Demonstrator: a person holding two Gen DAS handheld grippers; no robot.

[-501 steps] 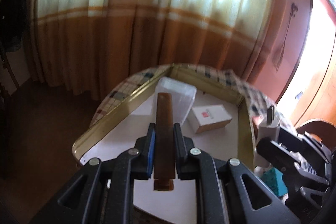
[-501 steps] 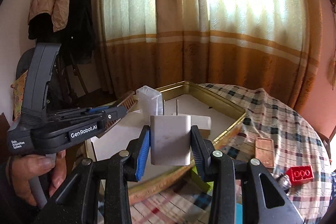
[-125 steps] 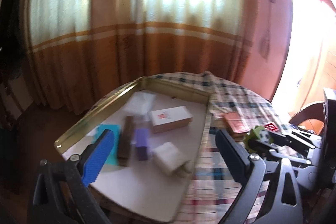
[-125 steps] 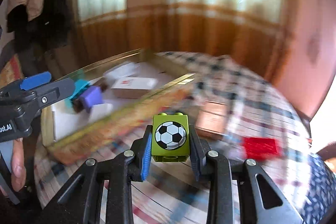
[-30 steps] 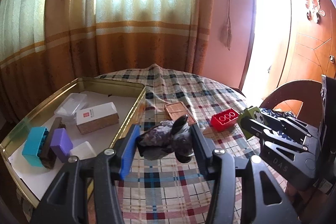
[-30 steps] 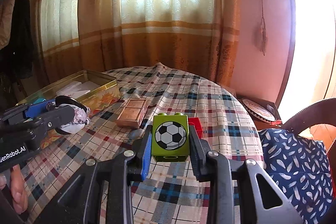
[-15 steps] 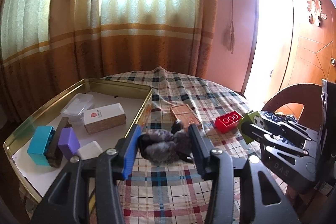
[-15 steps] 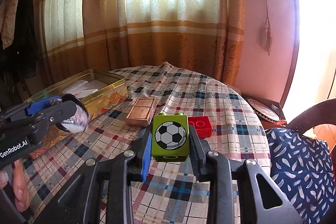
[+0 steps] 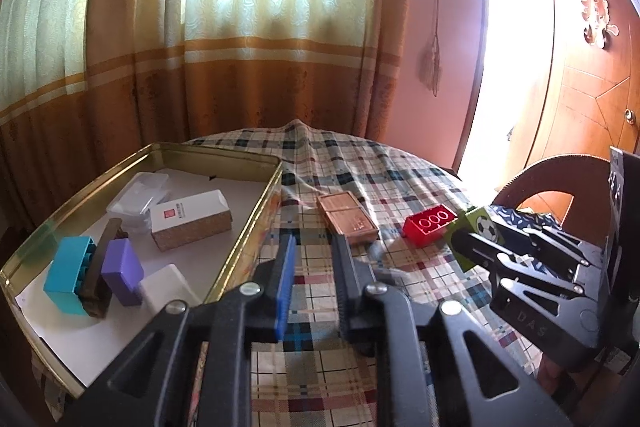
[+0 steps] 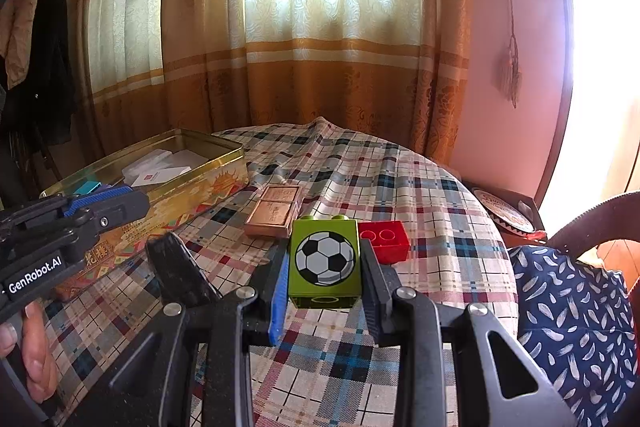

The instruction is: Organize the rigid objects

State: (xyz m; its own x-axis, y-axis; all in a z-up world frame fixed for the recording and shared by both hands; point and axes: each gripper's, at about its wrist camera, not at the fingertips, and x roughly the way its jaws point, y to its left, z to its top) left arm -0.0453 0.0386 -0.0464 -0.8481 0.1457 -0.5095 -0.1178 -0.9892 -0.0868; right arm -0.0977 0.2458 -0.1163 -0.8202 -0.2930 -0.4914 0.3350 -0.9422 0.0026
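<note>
The right claw (image 10: pixel 324 287) is clamped on a green block (image 10: pixel 323 263) printed with a football, well right of the gold tin (image 10: pixel 188 187); carried across carelessly, it could clip the tin's wall or slip free. The left claw (image 9: pixel 314 267) stands narrowly parted, nothing between its fingers. Its body reads "GenRobot.AI"; the other shows "DAS".
</note>
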